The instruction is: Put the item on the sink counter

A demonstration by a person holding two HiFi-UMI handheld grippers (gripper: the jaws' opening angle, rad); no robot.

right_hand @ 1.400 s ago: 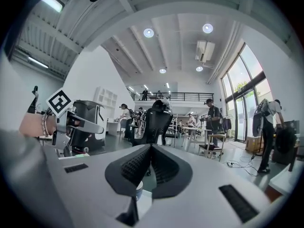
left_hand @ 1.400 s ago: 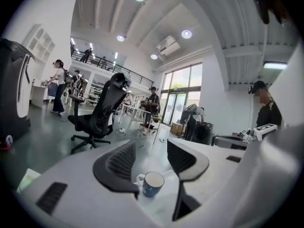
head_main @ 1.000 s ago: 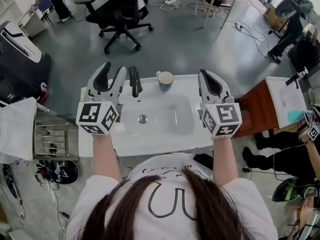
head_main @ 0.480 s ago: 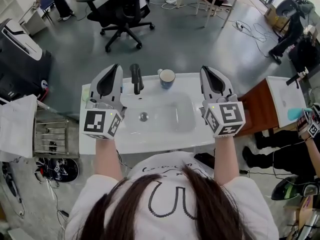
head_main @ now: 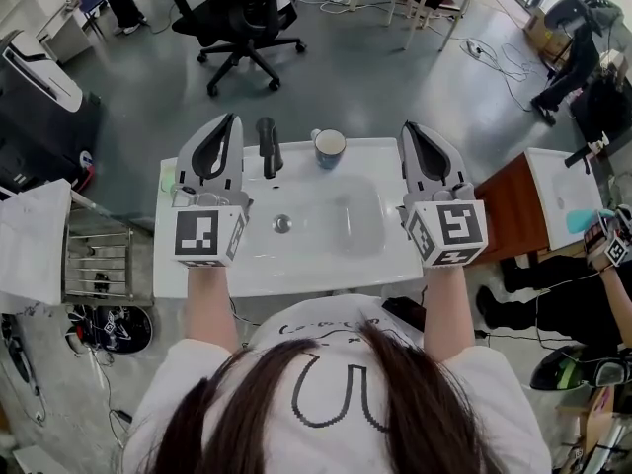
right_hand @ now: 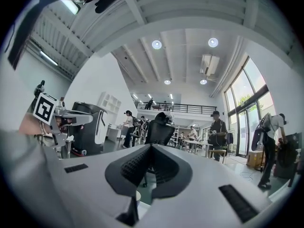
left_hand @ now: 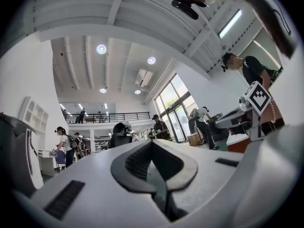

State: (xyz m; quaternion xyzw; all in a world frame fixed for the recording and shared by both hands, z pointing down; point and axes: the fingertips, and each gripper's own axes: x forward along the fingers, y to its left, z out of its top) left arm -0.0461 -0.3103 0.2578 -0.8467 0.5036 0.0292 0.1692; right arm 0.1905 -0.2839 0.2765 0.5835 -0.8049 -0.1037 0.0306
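A white sink counter [head_main: 197,275] with a basin and drain [head_main: 282,223] lies below me. On its back edge stand a black faucet [head_main: 267,146] and, to the right of it, a blue cup [head_main: 329,148] with a white inside. My left gripper [head_main: 231,122] hovers over the counter's left side, jaws shut with nothing between them, and they meet likewise in the left gripper view [left_hand: 152,144]. My right gripper [head_main: 410,126] hovers over the right side, also shut and empty, as its own view [right_hand: 151,148] confirms. Both point up and away from the sink.
A small green thing [head_main: 167,179] peeks out by the counter's left edge, partly hidden by the left gripper. A metal rack [head_main: 97,265] stands to the left and a brown wooden cabinet [head_main: 506,215] to the right. A black office chair [head_main: 247,13] stands beyond the sink.
The left gripper's jaws stood apart a second ago and are now shut. Both grippers have shifted slightly toward the sink's back edge.
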